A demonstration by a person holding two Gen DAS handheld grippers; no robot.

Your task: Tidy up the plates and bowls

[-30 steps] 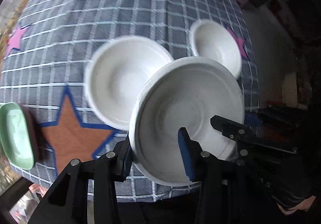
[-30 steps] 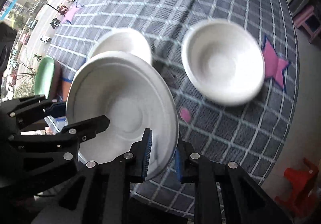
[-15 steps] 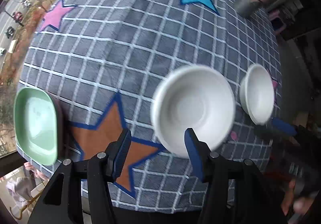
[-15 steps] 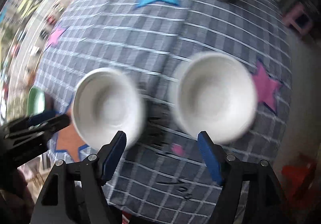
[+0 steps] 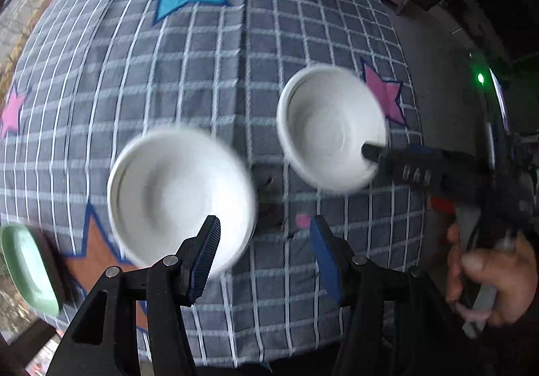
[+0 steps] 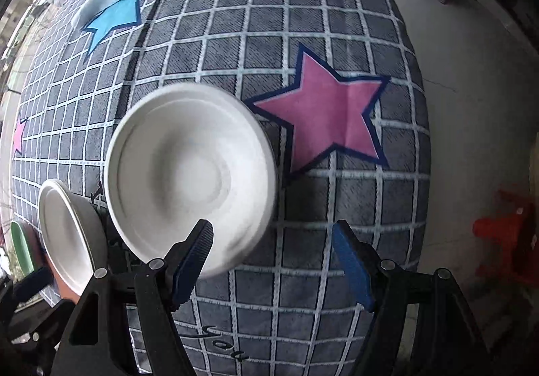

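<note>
Hovering over the checked tablecloth [image 6: 337,32], the left gripper [image 5: 266,254] and right gripper [image 6: 273,261] both stand open, holding nothing. Two white bowls [image 5: 182,200] [image 6: 192,174] rest apart on the cloth; a green dish [image 5: 27,271] lies at the near-left edge.

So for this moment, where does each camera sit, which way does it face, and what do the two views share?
Left wrist: on the left tongs, facing down at the checked tablecloth; open, empty fingers, plus the right tongs and the hand holding them.
Right wrist: on the right tongs, facing down; open, empty fingers, left tongs at the lower left corner.
Shared: two white bowls, green dish, pink star.
</note>
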